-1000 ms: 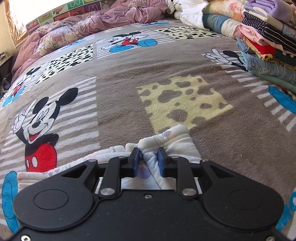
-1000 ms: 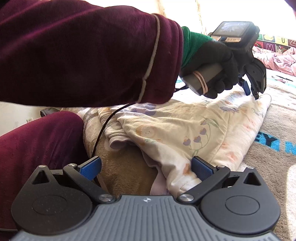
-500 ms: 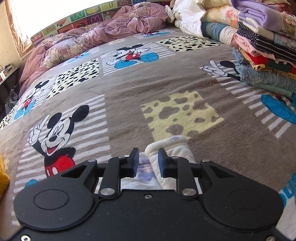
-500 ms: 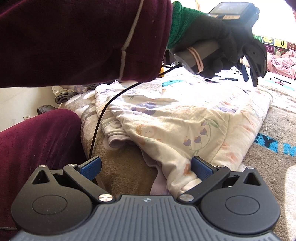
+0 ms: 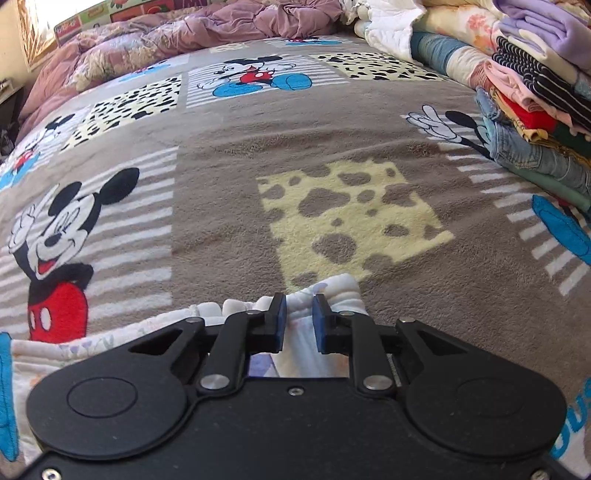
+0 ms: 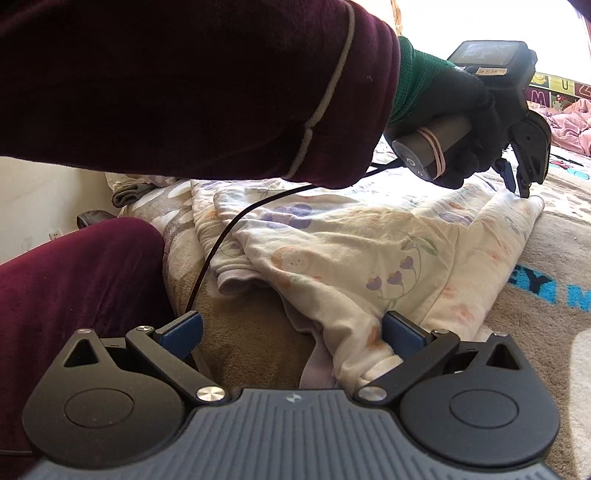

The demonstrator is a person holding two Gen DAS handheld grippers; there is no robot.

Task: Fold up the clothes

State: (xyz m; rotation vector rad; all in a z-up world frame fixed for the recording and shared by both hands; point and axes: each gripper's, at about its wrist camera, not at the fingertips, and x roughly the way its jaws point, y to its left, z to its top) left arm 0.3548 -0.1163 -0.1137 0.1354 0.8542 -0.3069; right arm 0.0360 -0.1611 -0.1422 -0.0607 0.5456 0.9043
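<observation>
Left wrist view: the left tongs (image 5: pixel 298 312) point down at a bed covered by a brown Mickey Mouse blanket (image 5: pixel 229 177), their blue pads (image 5: pixel 279 317) drawn close together and closing on a bunched edge of a cream floral garment (image 5: pixel 332 291) that sits between them. Cloth fills the narrow gap and spills past both fingers, more of it lying to the left of the tongs under the black body. Just ahead of the tongs is a yellow spotted patch (image 5: pixel 351 221) of the blanket; well off to their right rises a stack of folded clothes (image 5: pixel 535 110), and far ahead lies a rumpled mauve quilt (image 5: pixel 221 29).

Right wrist view: the right tongs (image 6: pixel 291 330) stand wide open, low over the near end of the same garment (image 6: pixel 351 251), which is spread across the bed ahead of them. Its hem touches the right-hand pad (image 6: pixel 400 338), while the left-hand pad is over bare blanket; nothing is gripped. Farther ahead and to the right, a black-gloved hand (image 6: pixel 461 122) in a maroon sleeve (image 6: pixel 184 81) holds the other tongs (image 6: pixel 517 181), whose tips meet the garment's far corner. A black cable (image 6: pixel 229 240) trails across the cloth towards the near tongs. A maroon-clad leg (image 6: pixel 74 280) is to their left.
</observation>
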